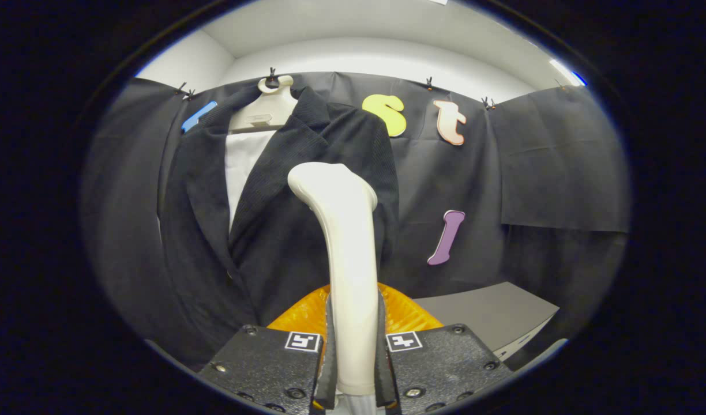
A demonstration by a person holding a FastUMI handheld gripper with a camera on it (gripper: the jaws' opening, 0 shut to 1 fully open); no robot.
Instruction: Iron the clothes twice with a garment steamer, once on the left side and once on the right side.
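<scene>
A dark jacket [307,190] hangs on a pale hanger [270,106] against the booth wall, with a white shirt panel [244,164] showing between its lapels. My gripper [353,351] is shut on the handle of a cream garment steamer [344,242], which rises upright between the fingers. The steamer's head sits in front of the jacket's right half, about chest height; whether it touches the cloth is not clear. An orange part [408,311] of the steamer's base shows just behind the fingers.
A grey tabletop [491,314] lies to the right, below the wall cloth. Small clips [429,82] pin the black cloth along its top edge. White walls rise above the cloth.
</scene>
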